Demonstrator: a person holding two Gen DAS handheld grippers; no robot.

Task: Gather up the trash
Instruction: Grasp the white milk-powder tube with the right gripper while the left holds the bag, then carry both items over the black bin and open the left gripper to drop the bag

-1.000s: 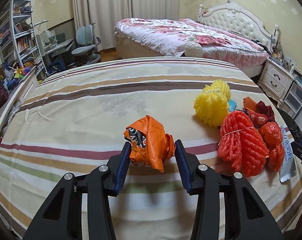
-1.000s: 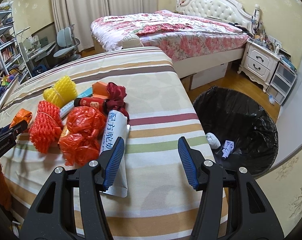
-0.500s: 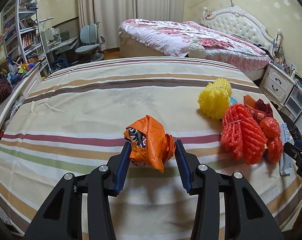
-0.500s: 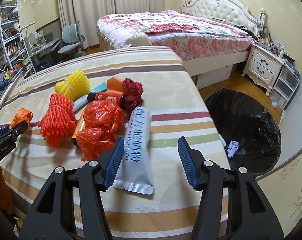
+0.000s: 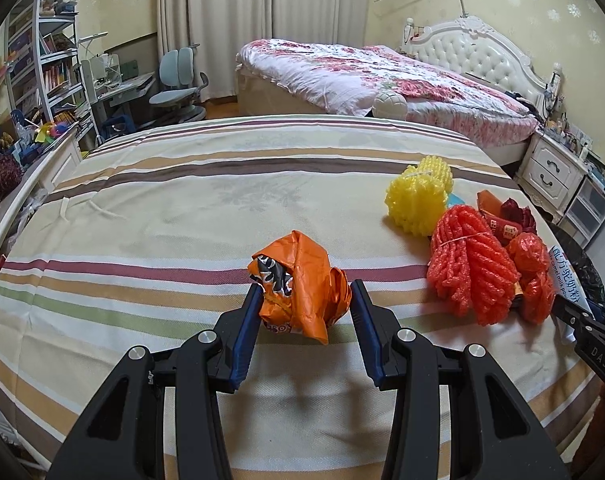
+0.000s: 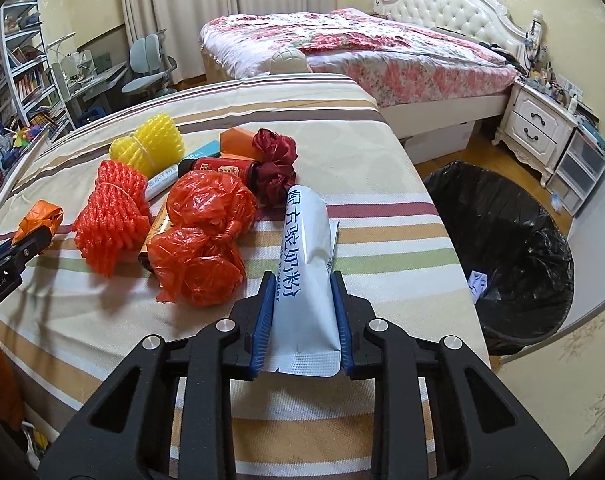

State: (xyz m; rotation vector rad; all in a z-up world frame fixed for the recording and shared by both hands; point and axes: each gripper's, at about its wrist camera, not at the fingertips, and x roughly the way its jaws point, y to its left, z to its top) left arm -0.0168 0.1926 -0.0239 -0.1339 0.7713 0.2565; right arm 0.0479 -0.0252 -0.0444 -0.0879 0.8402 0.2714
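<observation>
My left gripper point(image 5: 305, 300) is shut on a crumpled orange wrapper point(image 5: 302, 276), held just above the striped bedspread point(image 5: 182, 208). In the right wrist view my right gripper point(image 6: 302, 296) has a white pouch with blue lettering point(image 6: 304, 240) between its blue pads. Its jaws are closing, and both pads press the pouch's sides. The pouch's far end rests on the bedspread near the bed's right edge. A bin lined with a black bag point(image 6: 518, 208) stands on the floor to the right of that edge, with a few scraps inside.
Left of the pouch lie red plastic bags point(image 6: 206, 232), a red foam net point(image 6: 110, 216), a yellow foam net point(image 6: 150, 148), a red bottle point(image 6: 222, 166) and a dark red bag point(image 6: 274, 160). Beyond are a floral bed point(image 6: 362, 44) and a white nightstand point(image 6: 538, 128).
The right gripper came over the white pouch and its jaws went from wide apart to pressing on it. The left gripper kept hold of the orange wrapper.
</observation>
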